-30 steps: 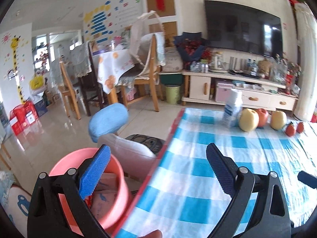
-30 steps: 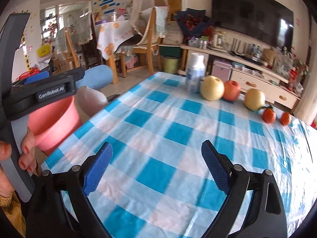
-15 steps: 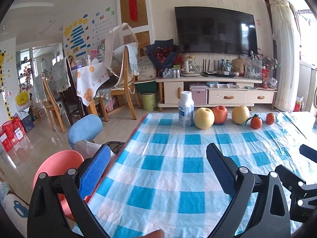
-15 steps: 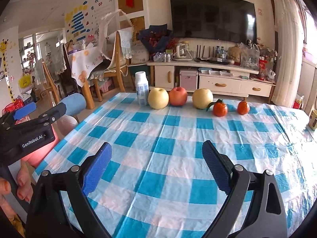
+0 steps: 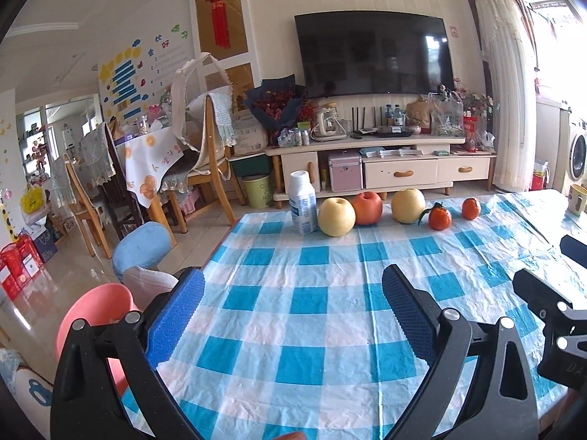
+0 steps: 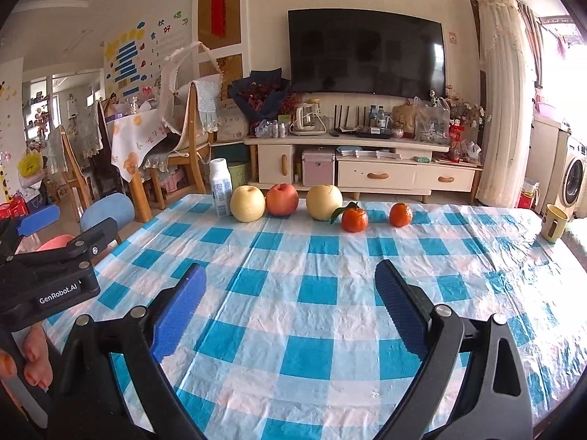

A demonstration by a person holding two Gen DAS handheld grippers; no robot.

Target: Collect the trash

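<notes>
Trash: the bottle (image 5: 303, 207) is the only thing on the surface (image 5: 312, 293) that looks like trash; it stands upright at the far-left end of the fruit row, just beside a pear (image 5: 336, 216).
Bin: the pink bucket (image 5: 93, 311) sits on the floor off the surface's left edge, low and to the left of the left gripper (image 5: 293, 304).
Left gripper: jaws spread wide, nothing between them, hovering over the near checks.
Right gripper: (image 6: 290, 293) likewise released and empty, over the near part of the surface.
Key relation: the bottle lies straight ahead and a little left of the left gripper, and well to the left of the right gripper's line; its long axis is vertical, so a level approach with the jaws either side of the body looks right.
Nearer arm: by my judgement the left, which is also on the bucket's side.
Left view only: the bucket's open rim and the stools (image 5: 141, 249) near it.
Right view only: the mug (image 6: 555, 223) at the far right edge, and the left gripper's body (image 6: 47, 275) with the person's fingers (image 6: 35, 359) under it.
</notes>
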